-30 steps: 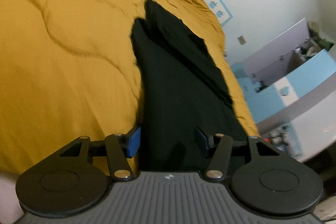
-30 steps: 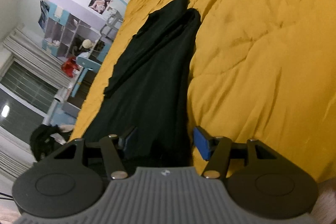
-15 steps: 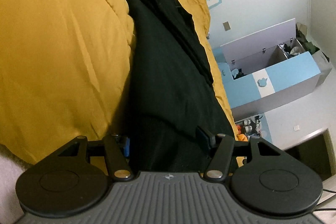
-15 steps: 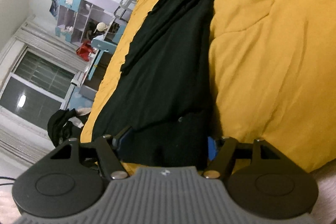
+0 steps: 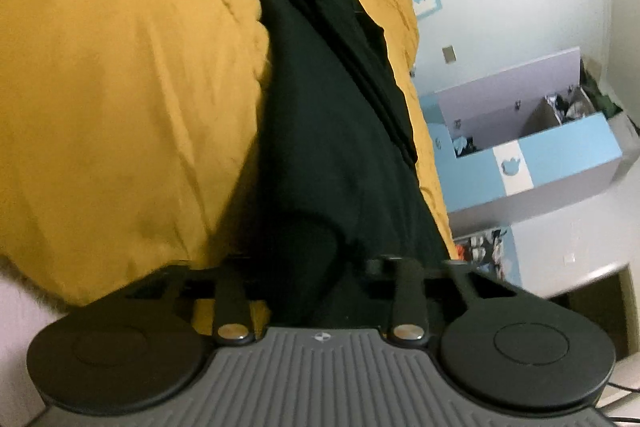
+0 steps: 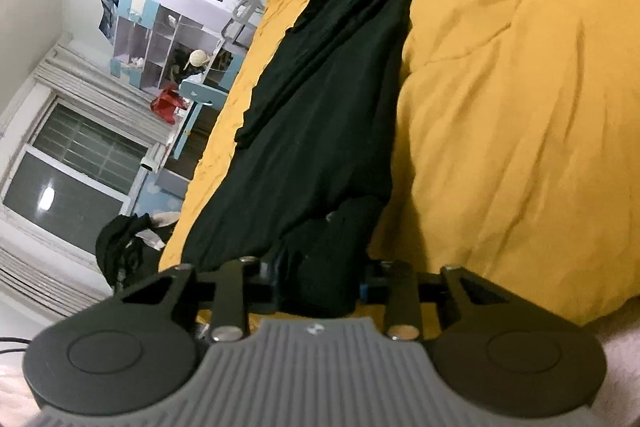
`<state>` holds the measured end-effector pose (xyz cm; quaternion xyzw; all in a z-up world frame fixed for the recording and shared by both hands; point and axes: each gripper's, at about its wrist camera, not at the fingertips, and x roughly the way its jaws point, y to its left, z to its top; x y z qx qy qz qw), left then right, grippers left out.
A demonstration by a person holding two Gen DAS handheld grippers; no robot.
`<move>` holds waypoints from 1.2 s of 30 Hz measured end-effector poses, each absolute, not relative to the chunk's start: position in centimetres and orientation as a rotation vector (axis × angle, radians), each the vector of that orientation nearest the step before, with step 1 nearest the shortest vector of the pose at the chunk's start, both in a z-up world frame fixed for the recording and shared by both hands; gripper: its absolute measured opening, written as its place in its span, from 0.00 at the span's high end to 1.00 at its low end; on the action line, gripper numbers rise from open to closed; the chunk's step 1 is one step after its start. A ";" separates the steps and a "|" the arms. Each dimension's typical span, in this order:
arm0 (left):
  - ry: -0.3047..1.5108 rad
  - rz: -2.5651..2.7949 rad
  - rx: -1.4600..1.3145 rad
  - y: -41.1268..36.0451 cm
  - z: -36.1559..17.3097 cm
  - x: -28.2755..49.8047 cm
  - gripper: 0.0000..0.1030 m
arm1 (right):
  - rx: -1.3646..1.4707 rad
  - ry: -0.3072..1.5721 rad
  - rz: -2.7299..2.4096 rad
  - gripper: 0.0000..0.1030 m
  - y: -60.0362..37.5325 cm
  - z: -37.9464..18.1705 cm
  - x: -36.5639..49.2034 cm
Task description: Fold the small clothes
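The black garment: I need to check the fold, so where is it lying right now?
In both wrist views the black garment stretches lengthwise over the yellow bedspread, near the bed edge, its near end bunched in the left claw and right claw.

Left claw [image 5: 308, 267] and right claw [image 6: 320, 275] each point forward, jaws clamped on dark cloth.

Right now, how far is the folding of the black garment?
Done: the black garment lies as one long narrow strip on the yellow duvet. In hand: both grippers, left and right, pinch its near end. Left: the crosswise folds.
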<state>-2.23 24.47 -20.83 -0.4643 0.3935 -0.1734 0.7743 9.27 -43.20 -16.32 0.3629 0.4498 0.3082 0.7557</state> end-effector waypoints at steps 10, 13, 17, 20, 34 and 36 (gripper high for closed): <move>0.820 -0.367 -1.014 24.0 -20.6 -2.4 0.89 | 0.777 1.001 0.685 0.45 -41.9 -15.3 10.5; 0.822 -0.362 -1.067 24.3 -21.4 -2.4 0.89 | 0.772 1.006 0.686 0.56 -41.2 -16.0 10.9; 0.813 -0.343 -1.029 24.0 -20.6 -2.6 0.94 | 0.779 1.024 0.663 0.83 -41.2 -16.4 11.1; 0.792 -0.347 -1.068 24.0 -19.6 -2.6 0.95 | 0.799 1.024 0.645 0.89 -41.4 -15.9 10.8; 0.622 -0.429 -1.212 25.7 -14.9 7.2 0.95 | 1.117 0.778 0.699 0.94 -42.6 -11.5 17.2; 0.631 -0.423 -1.199 26.4 -14.5 10.3 0.95 | 1.108 0.764 0.692 0.95 -42.6 -10.8 20.5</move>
